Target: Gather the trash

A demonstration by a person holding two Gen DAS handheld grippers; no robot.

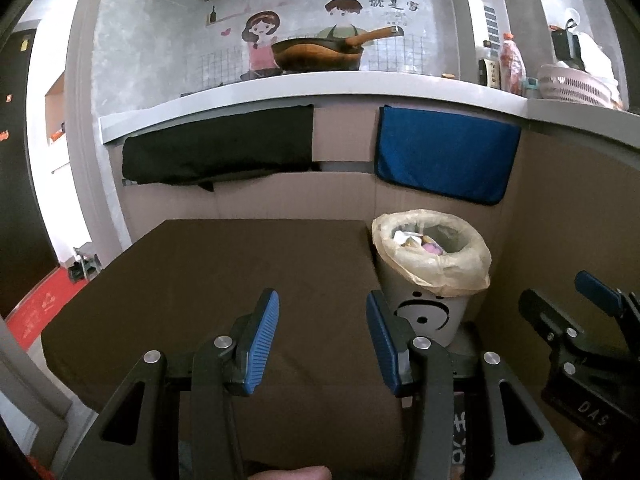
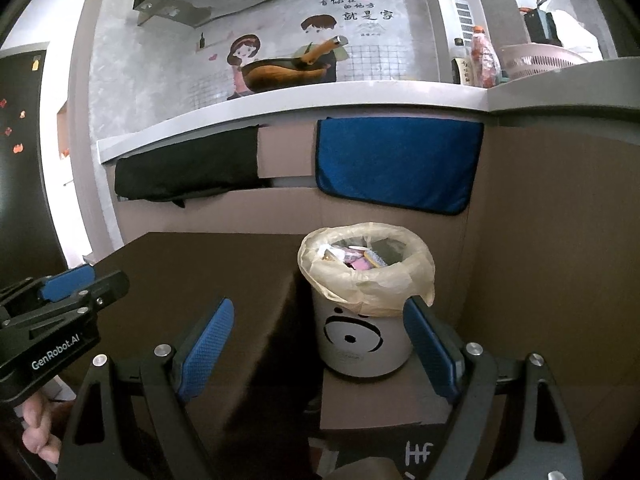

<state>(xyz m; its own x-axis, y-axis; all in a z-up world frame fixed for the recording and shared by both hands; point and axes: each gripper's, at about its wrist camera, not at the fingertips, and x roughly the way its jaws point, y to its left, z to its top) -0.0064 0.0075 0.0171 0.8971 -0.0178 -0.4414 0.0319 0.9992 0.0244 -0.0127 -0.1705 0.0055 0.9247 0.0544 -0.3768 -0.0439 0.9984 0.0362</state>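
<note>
A small white trash bin (image 1: pixel 430 304) with a sad face and a beige liner stands right of the brown table (image 1: pixel 208 280); it also shows in the right wrist view (image 2: pixel 362 340). Several pieces of trash (image 2: pixel 360 258) lie inside it. My left gripper (image 1: pixel 322 340) is open and empty above the table's right part. My right gripper (image 2: pixel 320 344) is open and empty in front of the bin, a little apart from it. Each gripper shows in the other's view: the right one (image 1: pixel 592 312), the left one (image 2: pixel 76 284).
Cardboard walls (image 2: pixel 540 260) stand behind and right of the bin. A black cloth (image 1: pixel 218 146) and a blue cloth (image 1: pixel 444 152) hang from the grey counter edge. A wok (image 1: pixel 320 54) and a pink basket (image 1: pixel 572 86) sit on the counter.
</note>
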